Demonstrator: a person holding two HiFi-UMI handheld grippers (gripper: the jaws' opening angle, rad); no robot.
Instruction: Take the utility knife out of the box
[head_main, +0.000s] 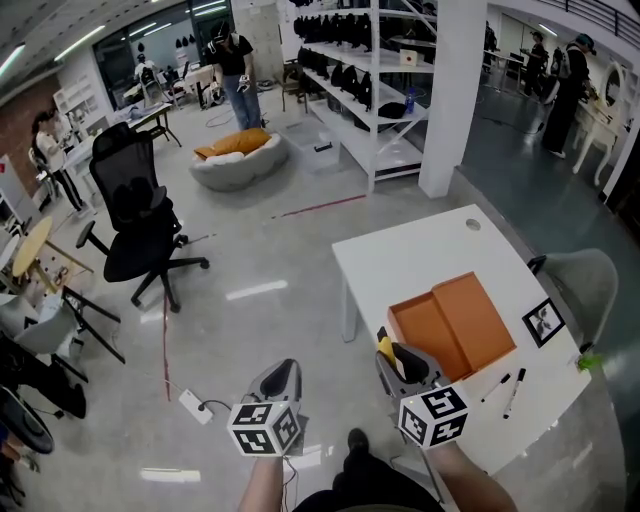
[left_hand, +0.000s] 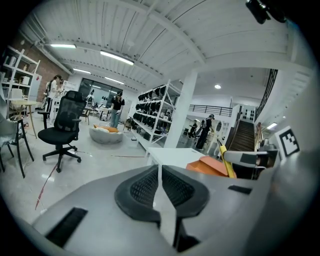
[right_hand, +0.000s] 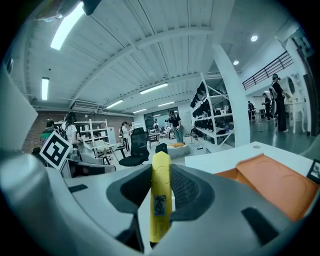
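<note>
Yellow utility knife (right_hand: 160, 200) between right tongs (head_main: 397, 352), beside orange box (head_main: 455, 325)

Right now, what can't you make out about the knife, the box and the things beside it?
- The knife: mostly covered by the right claw in the head view.
- The box: partly cut off by the right gripper view's edge.
- The two pens: too small in the head view to tell their kind.
- The green thing: cut off by the head view's right edge.
</note>
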